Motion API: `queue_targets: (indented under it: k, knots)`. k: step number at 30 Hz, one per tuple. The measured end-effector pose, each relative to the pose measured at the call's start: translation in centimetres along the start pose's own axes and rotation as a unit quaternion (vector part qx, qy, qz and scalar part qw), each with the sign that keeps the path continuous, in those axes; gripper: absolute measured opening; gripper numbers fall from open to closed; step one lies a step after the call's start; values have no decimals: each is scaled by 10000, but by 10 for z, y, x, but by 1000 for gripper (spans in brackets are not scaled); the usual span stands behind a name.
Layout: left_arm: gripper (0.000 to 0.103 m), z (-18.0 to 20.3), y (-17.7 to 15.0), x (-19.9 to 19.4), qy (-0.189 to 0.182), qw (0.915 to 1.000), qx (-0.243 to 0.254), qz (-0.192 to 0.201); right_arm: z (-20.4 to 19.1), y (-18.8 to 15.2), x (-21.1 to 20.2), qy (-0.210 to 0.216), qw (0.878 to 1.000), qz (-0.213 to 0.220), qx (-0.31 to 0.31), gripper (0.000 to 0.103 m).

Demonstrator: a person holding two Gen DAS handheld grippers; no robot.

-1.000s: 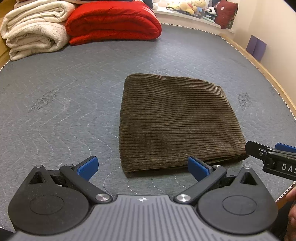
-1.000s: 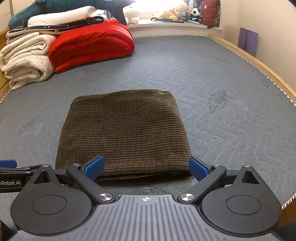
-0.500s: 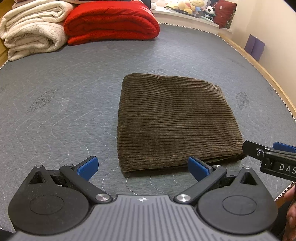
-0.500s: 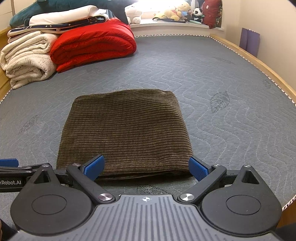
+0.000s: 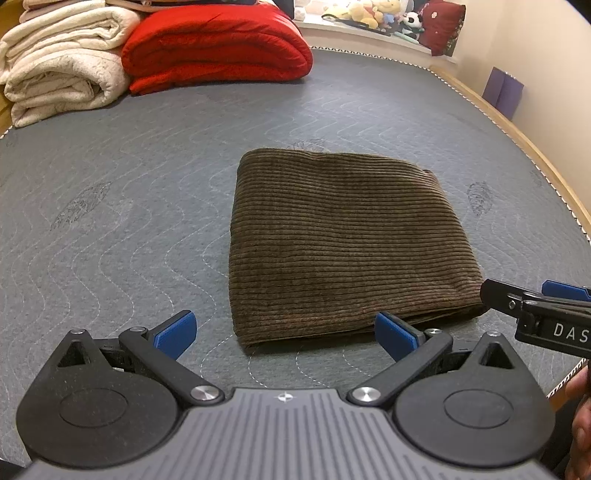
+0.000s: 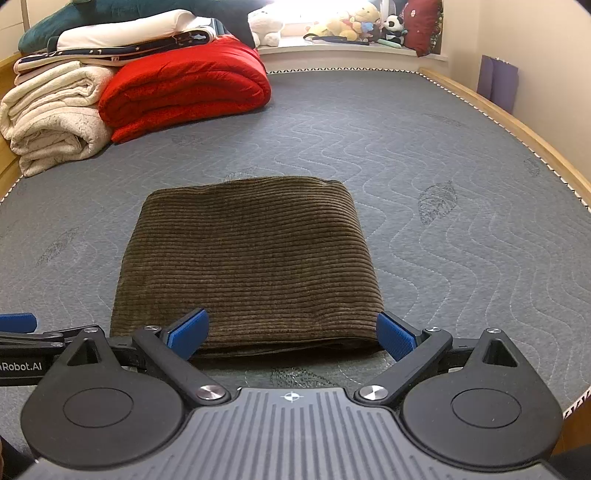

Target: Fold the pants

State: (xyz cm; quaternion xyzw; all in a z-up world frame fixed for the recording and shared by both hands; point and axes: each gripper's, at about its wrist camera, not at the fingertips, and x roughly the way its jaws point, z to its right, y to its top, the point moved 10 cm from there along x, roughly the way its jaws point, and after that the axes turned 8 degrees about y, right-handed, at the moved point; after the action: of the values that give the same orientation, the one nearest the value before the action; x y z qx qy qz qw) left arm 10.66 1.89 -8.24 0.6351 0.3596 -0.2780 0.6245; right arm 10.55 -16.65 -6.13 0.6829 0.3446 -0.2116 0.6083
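The brown corduroy pants (image 5: 343, 240) lie folded into a flat rectangle on the grey quilted mattress (image 5: 110, 206). They also show in the right wrist view (image 6: 251, 262). My left gripper (image 5: 284, 330) is open and empty, just short of the pants' near left corner. My right gripper (image 6: 291, 332) is open and empty, its blue fingertips level with the near folded edge. The right gripper's side shows in the left wrist view (image 5: 535, 306), and the left gripper's side in the right wrist view (image 6: 22, 332).
A folded red duvet (image 5: 218, 44) and rolled cream blankets (image 5: 62, 62) lie at the far left of the mattress. Plush toys (image 6: 354, 26) sit on the window ledge. A wooden bed rail (image 6: 517, 125) runs along the right edge.
Both grippers have drawn back slightly from the pants and stay open. The pants have not moved.
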Motion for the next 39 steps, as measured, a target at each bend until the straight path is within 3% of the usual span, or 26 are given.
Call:
queue_targets:
  k: [39]
  knots:
    - [103,4,0,-2,-137,9997,168,94,-1,-1,0,-26,10000,-30,6,97]
